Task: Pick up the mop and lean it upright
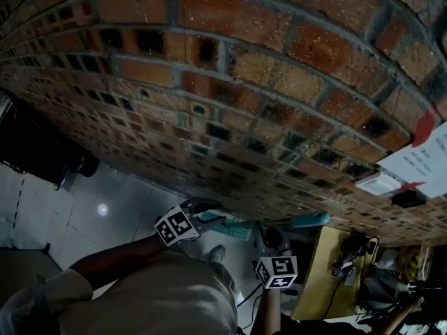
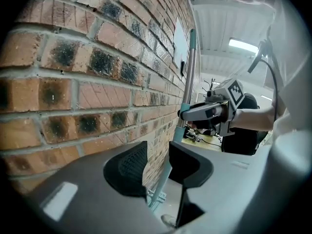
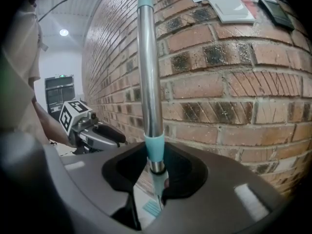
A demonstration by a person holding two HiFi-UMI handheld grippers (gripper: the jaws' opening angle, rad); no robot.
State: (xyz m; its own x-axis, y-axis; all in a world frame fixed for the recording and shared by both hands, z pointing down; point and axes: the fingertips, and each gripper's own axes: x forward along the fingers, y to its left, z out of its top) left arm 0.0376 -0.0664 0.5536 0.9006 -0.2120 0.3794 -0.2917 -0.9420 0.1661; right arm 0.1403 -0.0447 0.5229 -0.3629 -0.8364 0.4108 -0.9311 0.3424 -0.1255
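Forearms rise from the lower edge of the head view, each hand carrying one claw tilted a little downward toward the brick wall (image 1: 230, 82). The left claw (image 2: 158, 167) has its jaws spread. The mop (image 2: 189, 77) passes between them low on its pole, close against the right jaw, with a gap showing on the other side. The right claw (image 3: 155, 172) sits higher up the same pole and pinches it at a teal collar (image 3: 155, 147). Each claw bears one marker cube, two in all: the left cube (image 1: 173, 227) and the right cube (image 1: 278, 272).

The single mop is a bare silver metal pole with teal fittings, a teal tip at its top end and a teal mop head (image 2: 157, 199) down by the pale floor (image 1: 133, 215). It stands nearly upright just beside the wall.

Farther along the wall are one sheet of paper (image 1: 427, 158) with red tape, one white plate (image 1: 377, 183) and one small dark box (image 1: 408, 199).
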